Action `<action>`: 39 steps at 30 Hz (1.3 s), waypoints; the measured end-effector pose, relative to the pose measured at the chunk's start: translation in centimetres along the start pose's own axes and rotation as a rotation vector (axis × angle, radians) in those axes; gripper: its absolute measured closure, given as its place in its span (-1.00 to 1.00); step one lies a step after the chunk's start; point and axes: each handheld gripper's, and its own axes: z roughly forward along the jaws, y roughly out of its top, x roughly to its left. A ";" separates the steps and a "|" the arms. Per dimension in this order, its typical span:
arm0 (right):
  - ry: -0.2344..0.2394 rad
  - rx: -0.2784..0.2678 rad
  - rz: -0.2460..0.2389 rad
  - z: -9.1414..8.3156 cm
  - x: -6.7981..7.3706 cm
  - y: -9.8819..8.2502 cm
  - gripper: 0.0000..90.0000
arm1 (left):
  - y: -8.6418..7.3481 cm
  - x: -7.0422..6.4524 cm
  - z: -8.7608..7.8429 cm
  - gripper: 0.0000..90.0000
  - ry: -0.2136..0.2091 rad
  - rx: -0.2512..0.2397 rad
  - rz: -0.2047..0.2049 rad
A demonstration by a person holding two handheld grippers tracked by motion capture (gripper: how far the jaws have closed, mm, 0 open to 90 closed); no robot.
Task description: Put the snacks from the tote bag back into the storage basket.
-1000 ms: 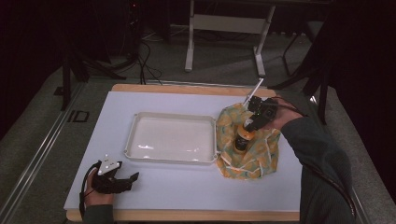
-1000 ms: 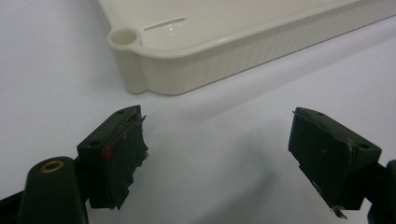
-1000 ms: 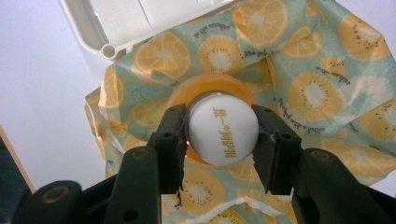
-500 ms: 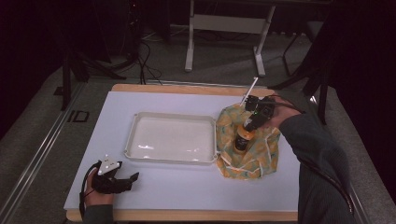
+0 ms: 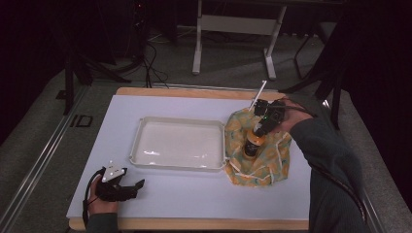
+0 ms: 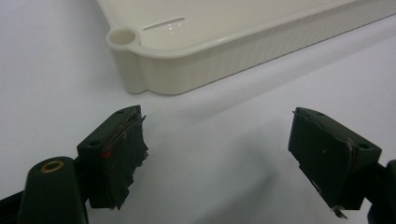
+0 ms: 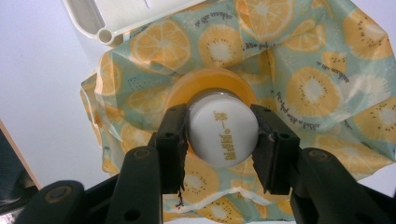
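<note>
A small orange bottle [image 5: 252,143] with a white cap [image 7: 223,135] stands upright on a teal cloth [image 5: 262,165] printed with orange slices, at the right of the table. My right gripper [image 5: 260,129] comes down on it from above, and its two pads press on opposite sides of the cap [image 7: 219,128]. My left gripper [image 5: 137,185] rests on the table near the front left, jaws wide apart with nothing between them [image 6: 217,154]. It points toward the near corner of a cream tray [image 6: 196,60].
The shallow cream tray [image 5: 177,166] lies in the middle of the white table, its right edge touching the cloth [image 7: 317,88]. A white stick [image 5: 257,93] lies at the table's far edge behind the right hand. Dark floor and stands surround the table.
</note>
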 end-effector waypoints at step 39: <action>-0.026 0.009 -0.027 -1.2 0.5 -0.1 0.31 | 0.0 0.0 0.0 -0.58 -0.001 -0.001 0.007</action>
